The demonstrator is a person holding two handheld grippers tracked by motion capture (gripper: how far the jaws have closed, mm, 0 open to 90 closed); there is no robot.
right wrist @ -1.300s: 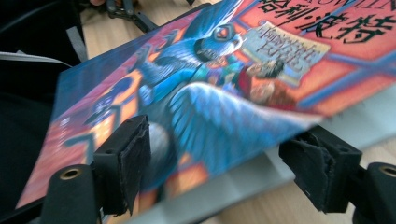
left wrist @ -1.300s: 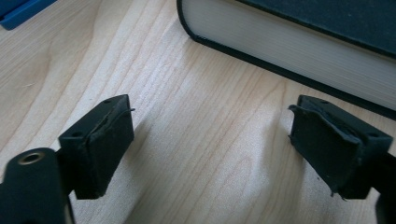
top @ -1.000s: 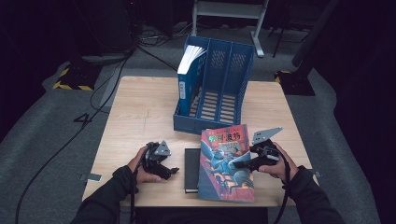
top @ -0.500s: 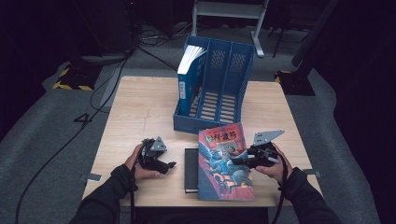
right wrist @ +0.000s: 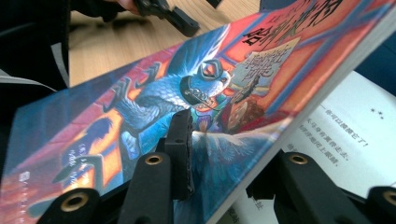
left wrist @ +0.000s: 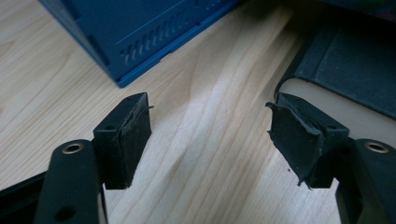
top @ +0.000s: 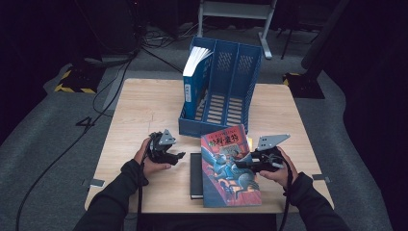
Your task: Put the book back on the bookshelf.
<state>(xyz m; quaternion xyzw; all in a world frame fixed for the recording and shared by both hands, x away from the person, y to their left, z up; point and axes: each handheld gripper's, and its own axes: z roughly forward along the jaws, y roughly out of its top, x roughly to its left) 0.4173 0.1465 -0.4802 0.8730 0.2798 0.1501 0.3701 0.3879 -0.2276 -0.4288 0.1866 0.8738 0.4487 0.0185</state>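
Since 1 second ago our right claw (right wrist: 219, 158) has been closing onto the illustrated book (top: 230, 166), gripping its cover edge above the black book (top: 195, 175); our left claw (left wrist: 210, 140), narrowing, holds nothing over the counter (top: 144, 106). Lifting seems next.

The illustrated book cover (right wrist: 140, 116) bears large Chinese characters, too blurred to read.

Left gripper (top: 179, 156) jaws apart, closing on nothing; right gripper (top: 239, 165) jaws clamped, both forearms resting low.
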